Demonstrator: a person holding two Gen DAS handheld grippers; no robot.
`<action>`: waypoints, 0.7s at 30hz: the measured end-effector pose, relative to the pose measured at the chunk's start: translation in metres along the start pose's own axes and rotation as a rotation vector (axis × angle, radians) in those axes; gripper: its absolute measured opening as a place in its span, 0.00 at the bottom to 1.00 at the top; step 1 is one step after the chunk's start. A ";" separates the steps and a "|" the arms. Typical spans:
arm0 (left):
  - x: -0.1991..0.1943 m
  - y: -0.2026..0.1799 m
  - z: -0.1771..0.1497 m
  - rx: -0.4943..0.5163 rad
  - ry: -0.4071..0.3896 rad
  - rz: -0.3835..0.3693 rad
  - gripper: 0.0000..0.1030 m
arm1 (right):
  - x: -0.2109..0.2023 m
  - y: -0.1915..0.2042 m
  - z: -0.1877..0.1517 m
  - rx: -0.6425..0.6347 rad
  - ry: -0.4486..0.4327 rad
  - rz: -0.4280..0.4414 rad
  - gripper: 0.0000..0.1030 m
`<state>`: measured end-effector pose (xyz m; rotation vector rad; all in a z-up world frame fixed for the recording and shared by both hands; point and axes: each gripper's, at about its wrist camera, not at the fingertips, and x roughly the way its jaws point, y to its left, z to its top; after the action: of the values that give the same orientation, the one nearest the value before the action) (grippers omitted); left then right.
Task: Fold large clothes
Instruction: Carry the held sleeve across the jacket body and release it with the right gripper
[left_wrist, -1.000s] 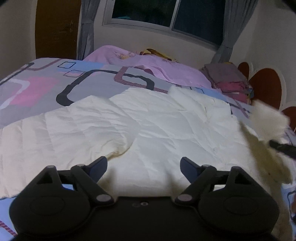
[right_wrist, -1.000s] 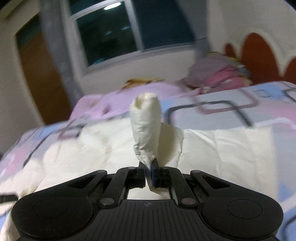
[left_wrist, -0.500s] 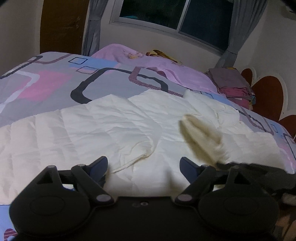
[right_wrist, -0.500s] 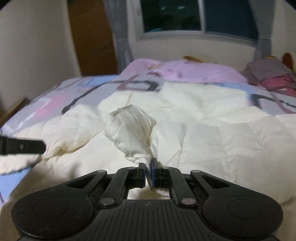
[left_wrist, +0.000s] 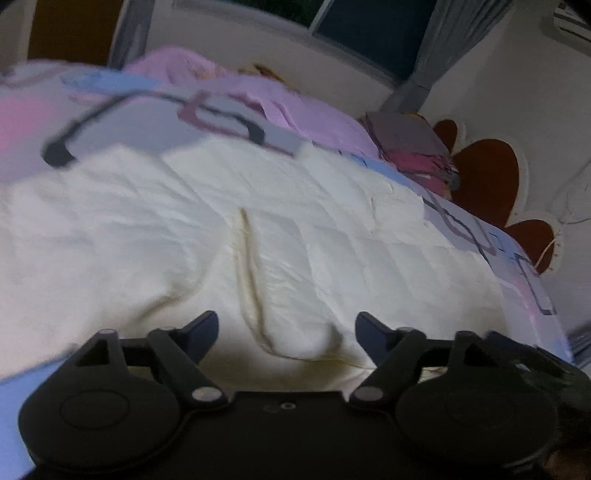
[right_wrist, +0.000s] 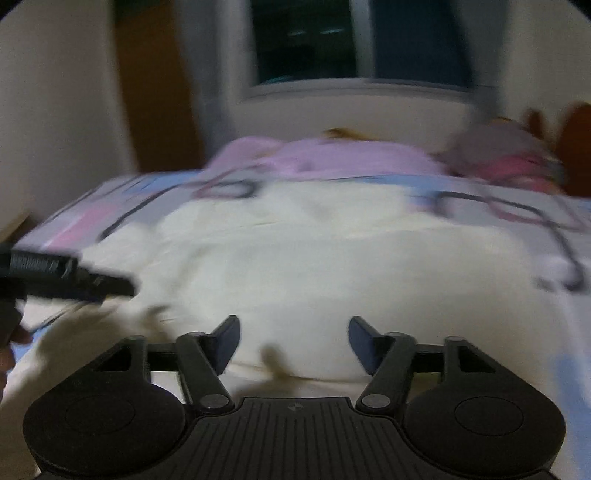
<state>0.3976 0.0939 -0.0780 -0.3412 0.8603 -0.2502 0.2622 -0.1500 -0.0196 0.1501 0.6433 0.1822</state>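
A large cream garment (left_wrist: 332, 236) lies spread on the patterned bed sheet (left_wrist: 122, 122), with a long crease running down its middle. My left gripper (left_wrist: 286, 328) hovers low over the garment's near edge, its jaws closing; a raised fold of cloth sits between the fingers, untouched by the pads. In the right wrist view the same garment (right_wrist: 332, 258) fills the centre. My right gripper (right_wrist: 293, 341) is just above it with jaws opening and nothing held. The left gripper (right_wrist: 74, 280) shows as a dark bar at the left edge of that view.
A pink blanket (left_wrist: 295, 110) lies bunched along the far side of the bed. A stack of folded clothes (left_wrist: 413, 147) sits by the brown flower-shaped headboard (left_wrist: 487, 177). Behind are a dark window (right_wrist: 351, 40), grey curtains and a wooden door (right_wrist: 155, 92).
The right gripper carried a bunched piece of the cream garment leftward over it, then let go; its jaws now stand apart. The left gripper dipped toward the near edge and narrowed slightly.
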 end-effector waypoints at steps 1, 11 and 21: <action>0.009 0.001 0.000 -0.008 0.023 0.002 0.61 | -0.006 -0.023 0.002 0.068 -0.005 -0.048 0.41; 0.003 0.008 -0.012 0.031 -0.045 0.057 0.12 | 0.022 -0.106 -0.009 0.224 0.106 -0.220 0.27; -0.016 0.003 -0.009 0.072 -0.134 0.208 0.67 | -0.008 -0.124 0.020 0.182 0.003 -0.191 0.28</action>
<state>0.3807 0.1005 -0.0740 -0.1974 0.7464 -0.0645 0.2834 -0.2738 -0.0236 0.2621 0.6731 -0.0603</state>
